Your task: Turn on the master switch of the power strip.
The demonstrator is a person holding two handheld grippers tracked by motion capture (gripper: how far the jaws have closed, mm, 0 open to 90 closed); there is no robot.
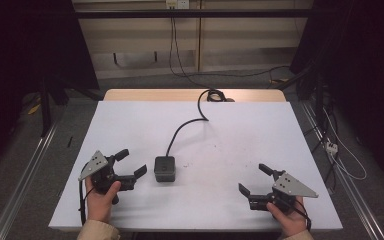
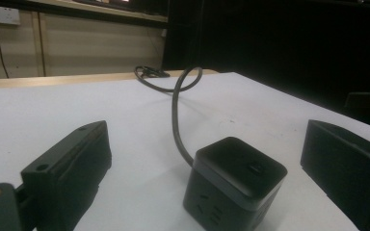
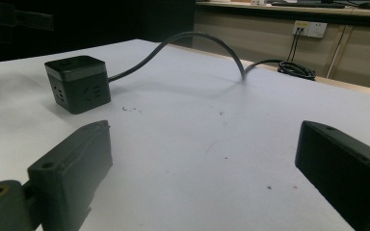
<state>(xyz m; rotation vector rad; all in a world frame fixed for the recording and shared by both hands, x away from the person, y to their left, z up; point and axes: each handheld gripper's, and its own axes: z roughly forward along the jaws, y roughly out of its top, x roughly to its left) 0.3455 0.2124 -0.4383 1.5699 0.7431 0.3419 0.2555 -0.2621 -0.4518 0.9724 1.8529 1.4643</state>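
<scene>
A black cube-shaped power socket [image 1: 164,168] [image 2: 234,185] [image 3: 77,82] sits on the white table top [image 1: 230,135], a little left of centre. Its black cable [image 1: 185,125] [image 2: 175,115] [image 3: 192,41] arches up and runs to the far edge. My left gripper [image 1: 132,162] [image 2: 207,168] is open, held by a hand just left of the cube, jaws pointing toward it and apart from it. My right gripper [image 1: 254,178] [image 3: 202,168] is open at the front right, nothing between its jaws, well clear of the cube.
The cable ends in a coil [image 1: 214,95] at the table's far wooden edge [image 1: 195,95]. Wall sockets [image 3: 309,29] and hanging cables are on the back wall. Dark stands and floor cables [image 1: 335,150] flank the table.
</scene>
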